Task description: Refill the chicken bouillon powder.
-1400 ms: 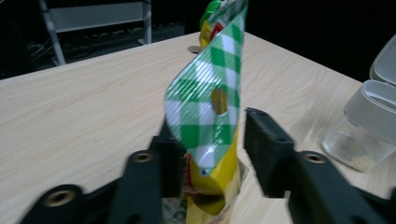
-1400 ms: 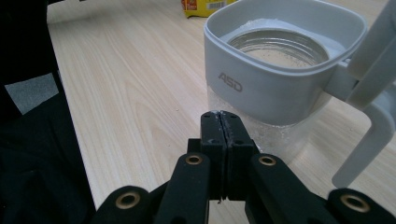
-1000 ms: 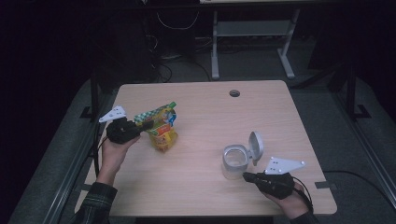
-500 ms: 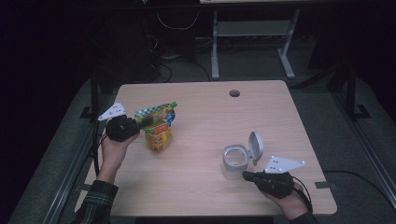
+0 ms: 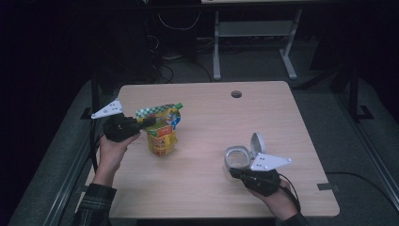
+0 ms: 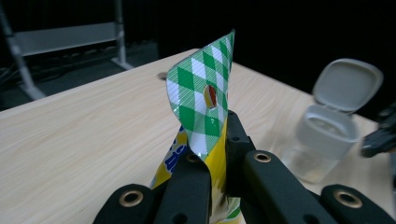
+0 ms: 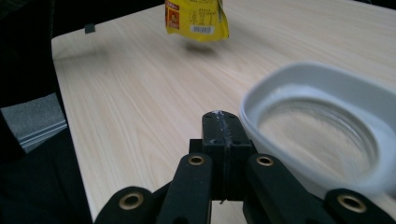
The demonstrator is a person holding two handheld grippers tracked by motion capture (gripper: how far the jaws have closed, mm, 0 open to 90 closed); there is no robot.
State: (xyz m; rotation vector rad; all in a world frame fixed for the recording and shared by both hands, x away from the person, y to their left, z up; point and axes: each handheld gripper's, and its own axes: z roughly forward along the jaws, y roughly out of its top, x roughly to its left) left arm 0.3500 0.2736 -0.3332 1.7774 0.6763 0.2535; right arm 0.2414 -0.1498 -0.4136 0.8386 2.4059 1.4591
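Two grippers are working over the wooden table [image 5: 207, 188]: the left gripper [image 5: 149, 123] is clamping a yellow snack pouch [image 5: 162, 136] by its green-checked top, holding it above the tabletop, while the right gripper [image 5: 234, 173], jaws pressed together, is sitting just beside an open clear container [image 5: 236, 157].

No legible text on the pouch [image 5: 162, 132].

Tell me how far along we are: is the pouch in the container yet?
Not yet. Done: the clear container stands on the table with its lid flipped open. In hand: the left gripper is shut on the snack pouch by its green checkered top, and the pouch hangs just above the table, well apart from the container. The right gripper sits shut beside the container's rim. Left, probably: carrying the pouch over to the container.
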